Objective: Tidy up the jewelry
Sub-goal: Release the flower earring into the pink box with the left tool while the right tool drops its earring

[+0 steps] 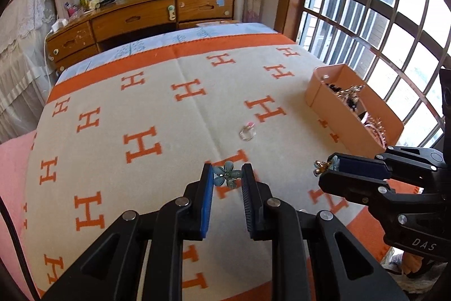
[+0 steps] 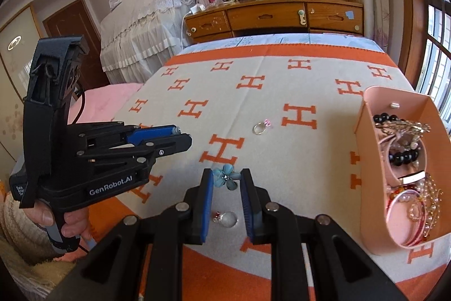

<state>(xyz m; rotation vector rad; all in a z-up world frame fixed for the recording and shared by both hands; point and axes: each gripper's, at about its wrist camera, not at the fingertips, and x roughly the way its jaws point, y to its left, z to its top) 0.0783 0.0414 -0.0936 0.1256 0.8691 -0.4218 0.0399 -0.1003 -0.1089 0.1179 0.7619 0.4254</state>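
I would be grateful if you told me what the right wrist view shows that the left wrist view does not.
Only the right wrist view shows a second clear ring below the right gripper and the hand holding the left gripper.

Only the left wrist view shows the window grille fully.

Both show the pink box, a pink-stone ring, and blue flower pieces clamped in both grippers.

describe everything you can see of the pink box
The pink box is an open-topped, oblong container with rounded corners and smooth walls that look like plastic or stiff card. It stands upright on the blanket, near the barred window. It holds a tangle of jewelry: black beads, pearly strands, gold-toned pieces, pink hoops. No gripper touches it. A ring lies apart from it on the blanket.
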